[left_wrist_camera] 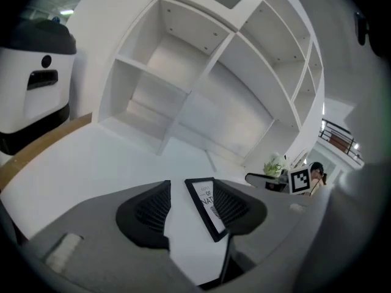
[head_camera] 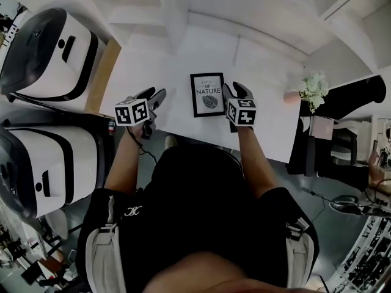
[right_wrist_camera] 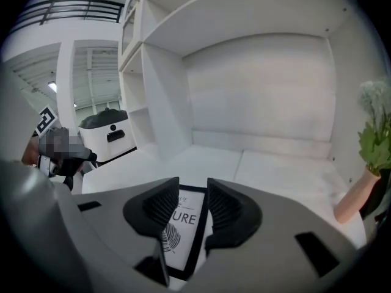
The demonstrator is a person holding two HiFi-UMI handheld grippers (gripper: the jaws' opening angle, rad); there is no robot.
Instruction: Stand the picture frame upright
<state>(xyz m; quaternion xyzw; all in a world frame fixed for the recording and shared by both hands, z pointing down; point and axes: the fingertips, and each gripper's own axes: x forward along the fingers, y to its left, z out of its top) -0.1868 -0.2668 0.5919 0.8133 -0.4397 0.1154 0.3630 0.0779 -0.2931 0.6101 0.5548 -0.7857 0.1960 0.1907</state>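
Picture frame (head_camera: 207,94) seen flat on white table (head_camera: 146,66), flanked by left gripper (head_camera: 156,97) and right gripper (head_camera: 237,93); both jaws spread, nothing pinched.

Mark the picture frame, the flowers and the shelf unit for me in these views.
picture frame (head_camera: 208,94): head view, on the white print at its middle.
flowers (head_camera: 314,89): head view, on the pale blossoms.
shelf unit (left_wrist_camera: 210,75): left gripper view, on an upright divider.

A white desk (head_camera: 146,72) backs onto an open white shelf unit (left_wrist_camera: 201,72). A vase of pale flowers (head_camera: 313,90) is at the desk's right end. Left of the desk sits a white-and-black machine (head_camera: 49,54), with a second machine (head_camera: 43,170) beside it.
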